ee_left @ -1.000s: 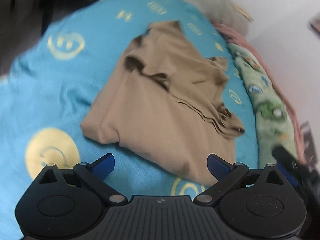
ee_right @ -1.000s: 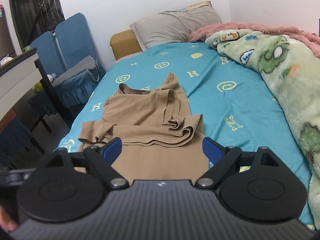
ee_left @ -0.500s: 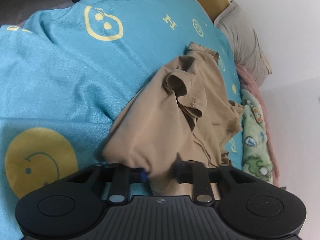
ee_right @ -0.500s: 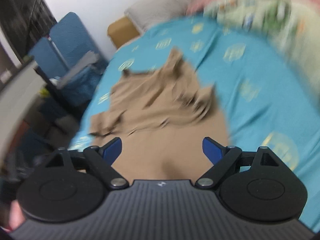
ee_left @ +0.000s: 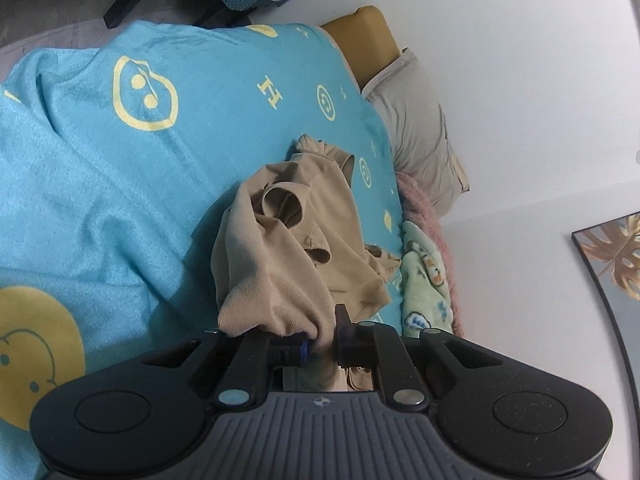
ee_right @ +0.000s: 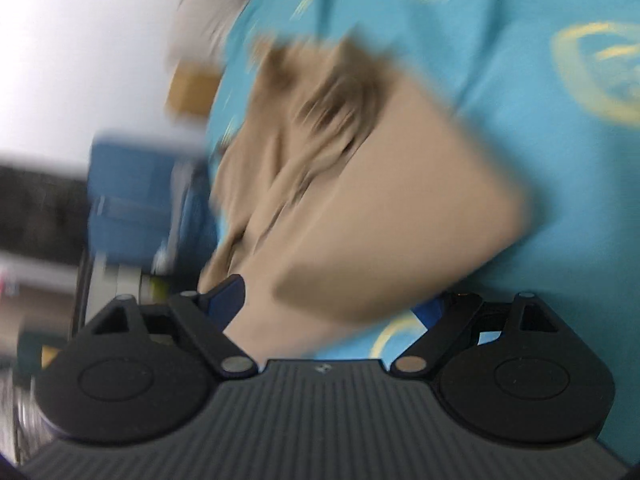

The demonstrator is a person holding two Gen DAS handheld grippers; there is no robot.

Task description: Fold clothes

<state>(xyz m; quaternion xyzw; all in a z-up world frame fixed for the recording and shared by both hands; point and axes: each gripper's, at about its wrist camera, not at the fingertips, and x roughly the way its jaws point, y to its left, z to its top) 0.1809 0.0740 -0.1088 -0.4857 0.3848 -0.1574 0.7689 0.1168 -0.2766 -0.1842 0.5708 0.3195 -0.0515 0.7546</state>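
A tan shirt [ee_left: 296,248] lies crumpled on the blue bedsheet [ee_left: 100,184]. My left gripper [ee_left: 322,338] has its jaws closing on the shirt's near edge, with a bunch of tan cloth pinched between the pads and pulled up a little. In the blurred right wrist view the same tan shirt [ee_right: 360,184] fills the middle, and my right gripper [ee_right: 332,304] sits low over its near corner. Its jaws are closing but still stand wide, with the cloth's corner between them and the pads not pressing on it.
A grey pillow [ee_left: 420,140] and a tan headboard cushion [ee_left: 360,44] lie at the bed's head by the white wall. A green and pink blanket [ee_left: 424,280] runs along the bed's far side. Blue chairs [ee_right: 132,204] stand beside the bed.
My left gripper went from wide open to pinched on the shirt's edge and rolled. My right gripper dropped toward the shirt, rolled hard, and its fingers came in somewhat.
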